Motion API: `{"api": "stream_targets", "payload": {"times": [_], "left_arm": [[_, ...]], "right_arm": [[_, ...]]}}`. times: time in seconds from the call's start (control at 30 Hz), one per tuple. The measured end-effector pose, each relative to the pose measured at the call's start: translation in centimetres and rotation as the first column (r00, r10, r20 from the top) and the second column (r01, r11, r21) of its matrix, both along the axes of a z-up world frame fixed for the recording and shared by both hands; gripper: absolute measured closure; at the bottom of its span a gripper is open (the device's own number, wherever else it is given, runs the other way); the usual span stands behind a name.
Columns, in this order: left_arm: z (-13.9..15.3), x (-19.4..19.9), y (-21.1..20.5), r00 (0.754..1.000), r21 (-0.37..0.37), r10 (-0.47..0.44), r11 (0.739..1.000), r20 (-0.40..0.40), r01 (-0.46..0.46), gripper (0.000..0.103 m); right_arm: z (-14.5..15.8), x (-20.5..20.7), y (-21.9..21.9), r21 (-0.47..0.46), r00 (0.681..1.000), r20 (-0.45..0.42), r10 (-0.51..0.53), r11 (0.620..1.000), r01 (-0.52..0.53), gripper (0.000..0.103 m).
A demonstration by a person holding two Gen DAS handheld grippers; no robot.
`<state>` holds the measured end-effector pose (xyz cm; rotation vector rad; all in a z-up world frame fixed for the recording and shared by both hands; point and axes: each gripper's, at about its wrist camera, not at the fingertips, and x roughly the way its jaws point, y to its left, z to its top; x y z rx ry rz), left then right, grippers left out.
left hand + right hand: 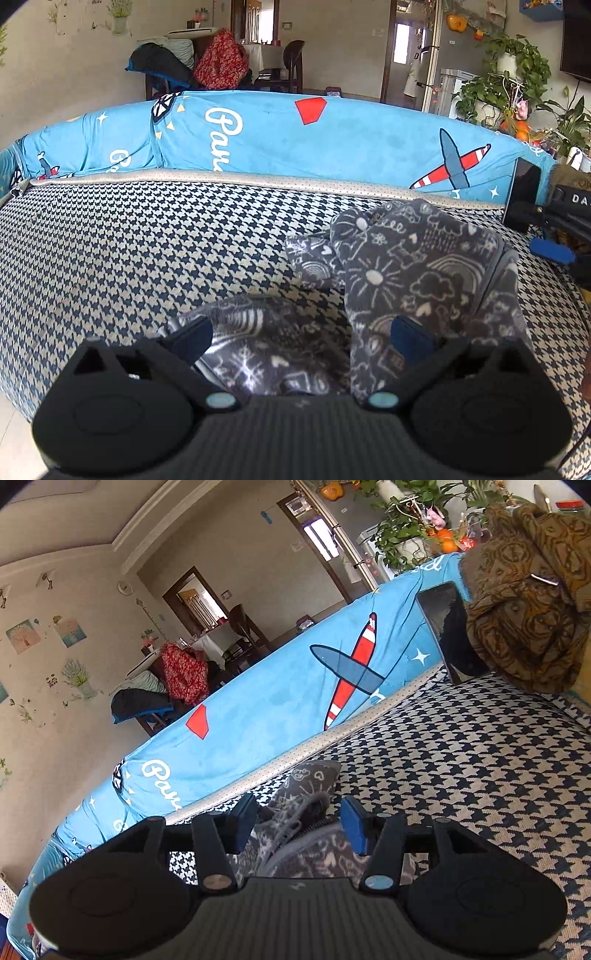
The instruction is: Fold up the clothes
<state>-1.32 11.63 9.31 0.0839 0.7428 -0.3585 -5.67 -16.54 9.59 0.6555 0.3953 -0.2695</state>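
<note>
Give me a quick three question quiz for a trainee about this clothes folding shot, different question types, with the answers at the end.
1. True or false: the left gripper is clamped shut on the grey patterned garment.
2. The garment lies on: A) a wooden floor B) the houndstooth cushion C) a glass table.
3. Fill in: the blue cover behind the cushion shows a red-striped ____.

Key: 1 false, its fingers stand apart; 2 B; 3 airplane.

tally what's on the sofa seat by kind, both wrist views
Grey doodle-print garment: 1
Brown patterned garment: 1
Dark phone or tablet leaning on the blue backrest cover: 1
Claws over the grey garment: 2, left claw, right claw
Total: 5
</note>
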Motion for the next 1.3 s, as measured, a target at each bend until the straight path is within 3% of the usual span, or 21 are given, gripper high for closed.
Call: {"api": "stream_targets", "payload": {"times": [0.37, 0.57, 0.67, 0.8, 1.07, 1.17, 1.3], "left_arm": [[-2.0, 8.7, -1.7, 0.996, -0.102, -0.067, 0.993, -0.063, 0.06, 0.0], [-2.9, 12.2, -4.0, 0.987, -0.231, -0.05, 0.973, -0.15, 0.014, 0.0], [-3.9, 13.6, -5.0, 0.982, -0.239, -0.05, 0.971, -0.183, 0.004, 0.0], [-5.2, 15.3, -6.2, 0.964, -0.271, -0.075, 0.963, -0.254, 0.004, 0.0], [-8.0, 18.6, -7.8, 0.904, -0.369, -0.12, 0.929, -0.41, -0.044, 0.0], [-8.4, 19.3, -7.8, 0.901, -0.401, -0.119, 0.914, -0.418, -0.065, 0.0], [-8.3, 19.2, -8.6, 0.912, -0.369, -0.105, 0.928, -0.397, -0.054, 0.004]], "right_arm": [[-0.5, -0.9, -1.0, -0.02, 0.998, -0.052, 0.018, 1.0, -0.019, 0.044], [-1.0, -0.6, -1.0, -0.042, 0.995, -0.093, 0.036, 0.998, -0.04, 0.042], [-1.3, -0.6, -1.1, -0.04, 0.993, -0.111, 0.037, 0.998, -0.042, 0.041], [-1.7, -0.5, -1.3, -0.038, 0.99, -0.135, 0.039, 0.998, -0.044, 0.037], [-2.6, -0.3, -1.5, -0.032, 0.982, -0.183, 0.043, 0.998, -0.049, 0.033], [-2.9, -0.3, -1.6, -0.035, 0.978, -0.203, 0.043, 0.998, -0.051, 0.032], [-3.6, -0.2, -1.7, -0.035, 0.972, -0.232, 0.043, 0.998, -0.052, 0.032]]}}
